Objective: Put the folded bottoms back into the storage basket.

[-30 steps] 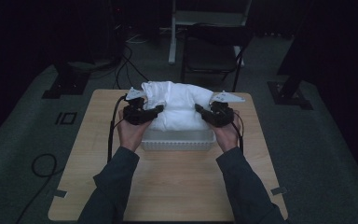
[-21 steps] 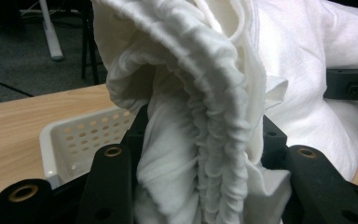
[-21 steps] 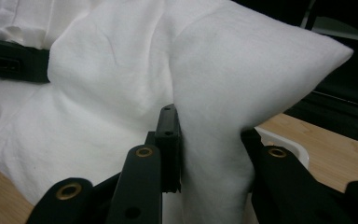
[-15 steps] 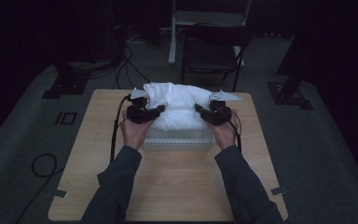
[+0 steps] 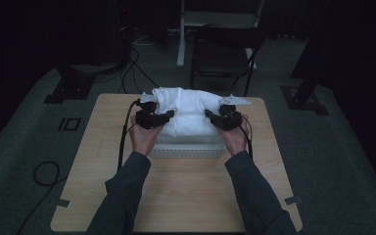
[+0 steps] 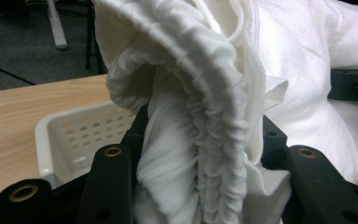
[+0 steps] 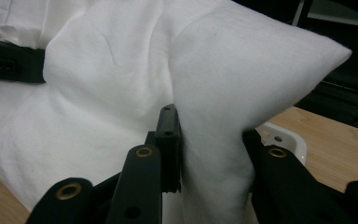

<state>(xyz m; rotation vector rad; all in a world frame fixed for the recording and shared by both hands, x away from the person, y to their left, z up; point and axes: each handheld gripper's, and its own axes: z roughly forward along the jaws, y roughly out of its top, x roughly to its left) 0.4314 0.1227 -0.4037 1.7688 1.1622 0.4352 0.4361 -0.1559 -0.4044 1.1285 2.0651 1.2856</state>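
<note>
Fingers (image 6: 116, 186) pinching white cloth (image 5: 188, 115), no writing

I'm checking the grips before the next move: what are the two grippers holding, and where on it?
Both hold the white cloth over the white basket: the left gripper clamps its gathered, ruffled edge, the right gripper a pinched fold near a corner.
</note>
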